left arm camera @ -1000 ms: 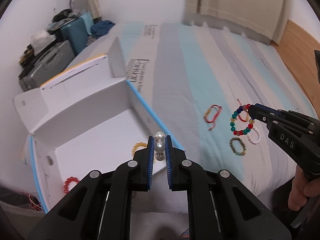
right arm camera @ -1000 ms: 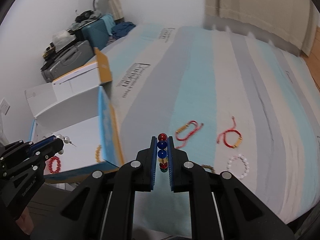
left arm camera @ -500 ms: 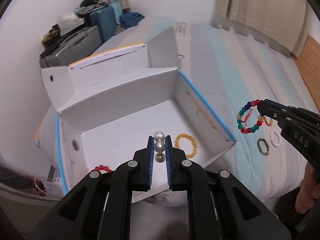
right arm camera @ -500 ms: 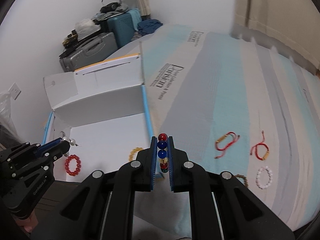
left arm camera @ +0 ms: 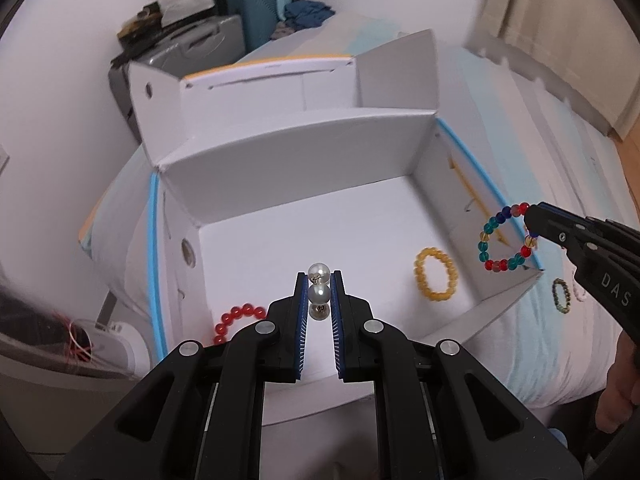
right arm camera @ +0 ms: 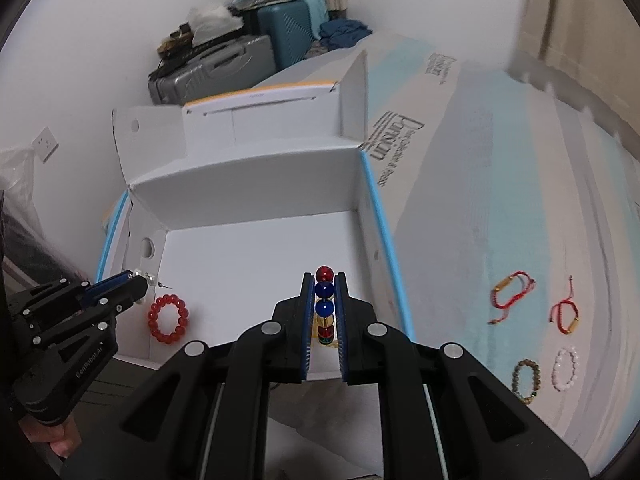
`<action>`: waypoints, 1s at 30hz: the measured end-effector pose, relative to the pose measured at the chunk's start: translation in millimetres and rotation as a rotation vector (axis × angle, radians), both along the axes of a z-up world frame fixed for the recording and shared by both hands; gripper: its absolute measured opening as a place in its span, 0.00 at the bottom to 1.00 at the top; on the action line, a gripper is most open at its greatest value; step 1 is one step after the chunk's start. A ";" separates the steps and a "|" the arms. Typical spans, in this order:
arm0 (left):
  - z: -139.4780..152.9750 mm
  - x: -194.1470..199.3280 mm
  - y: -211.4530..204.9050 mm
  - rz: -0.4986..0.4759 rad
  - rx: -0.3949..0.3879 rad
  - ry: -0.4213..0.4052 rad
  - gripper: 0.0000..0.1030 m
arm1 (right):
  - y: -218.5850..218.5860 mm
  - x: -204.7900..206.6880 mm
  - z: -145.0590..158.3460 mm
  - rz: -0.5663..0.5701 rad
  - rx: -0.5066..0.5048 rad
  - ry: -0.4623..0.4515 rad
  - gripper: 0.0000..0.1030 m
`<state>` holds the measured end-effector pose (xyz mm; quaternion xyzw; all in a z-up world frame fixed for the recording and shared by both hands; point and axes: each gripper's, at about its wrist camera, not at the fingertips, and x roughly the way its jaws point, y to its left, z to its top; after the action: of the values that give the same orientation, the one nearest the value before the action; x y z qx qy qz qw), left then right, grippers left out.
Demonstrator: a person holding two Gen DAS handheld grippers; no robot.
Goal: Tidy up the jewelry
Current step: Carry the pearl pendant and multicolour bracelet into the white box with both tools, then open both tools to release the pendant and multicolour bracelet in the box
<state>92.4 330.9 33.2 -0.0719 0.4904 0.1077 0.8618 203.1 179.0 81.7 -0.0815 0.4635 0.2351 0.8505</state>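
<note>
My left gripper (left arm camera: 319,292) is shut on a pearl piece (left arm camera: 319,281) and hangs over the open white box (left arm camera: 304,152). My right gripper (right arm camera: 324,296) is shut on a multicoloured bead bracelet (right arm camera: 324,290), which dangles as a ring (left arm camera: 505,238) above the box's right wall in the left wrist view. Inside the box lie a red bead bracelet (right arm camera: 168,319) near the left corner and a yellow bead bracelet (left arm camera: 435,273) on the right. On the striped bed cover (right arm camera: 500,184) lie two red cord bracelets (right arm camera: 514,291) (right arm camera: 565,312), a white bead bracelet (right arm camera: 565,368) and a dark bead bracelet (right arm camera: 527,378).
The box stands at the bed's left edge with its flaps up (left arm camera: 400,72). Suitcases and clutter (right arm camera: 240,52) are piled against the wall behind it. A curtain (left arm camera: 560,32) hangs at the far right. A person's hand (left arm camera: 618,400) holds the right gripper's handle.
Both grippers have moved leftwards from over the bed cover to over the box, a little lower, each keeping hold of its piece. The loose bracelets on the bed lie unmoved.
</note>
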 end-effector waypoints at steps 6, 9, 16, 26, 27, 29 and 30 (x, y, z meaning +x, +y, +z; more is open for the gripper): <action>-23.5 5.0 20.0 0.033 -0.015 0.053 0.10 | 17.9 11.4 -29.1 0.028 -0.034 0.052 0.09; -35.5 6.8 27.4 0.045 -0.027 0.079 0.10 | 22.2 17.7 -45.9 0.028 -0.054 0.080 0.09; -66.4 7.5 44.7 0.073 -0.057 0.149 0.10 | 28.2 31.6 -80.7 0.025 -0.094 0.140 0.09; -86.3 8.4 49.9 0.074 -0.073 0.190 0.10 | 33.9 38.5 -99.2 0.021 -0.119 0.171 0.09; -87.9 8.1 50.4 0.075 -0.076 0.193 0.10 | 33.5 38.3 -99.8 0.021 -0.120 0.172 0.09; -89.7 9.1 50.8 0.076 -0.084 0.194 0.10 | 32.9 38.5 -101.1 0.017 -0.122 0.176 0.09; -91.0 9.1 51.3 0.077 -0.086 0.198 0.10 | 33.3 38.2 -102.0 0.020 -0.126 0.178 0.09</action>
<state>101.4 382.2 -57.8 -0.1166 0.5741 0.1264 0.8005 241.3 212.4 -20.3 -0.1182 0.5500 0.2204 0.7969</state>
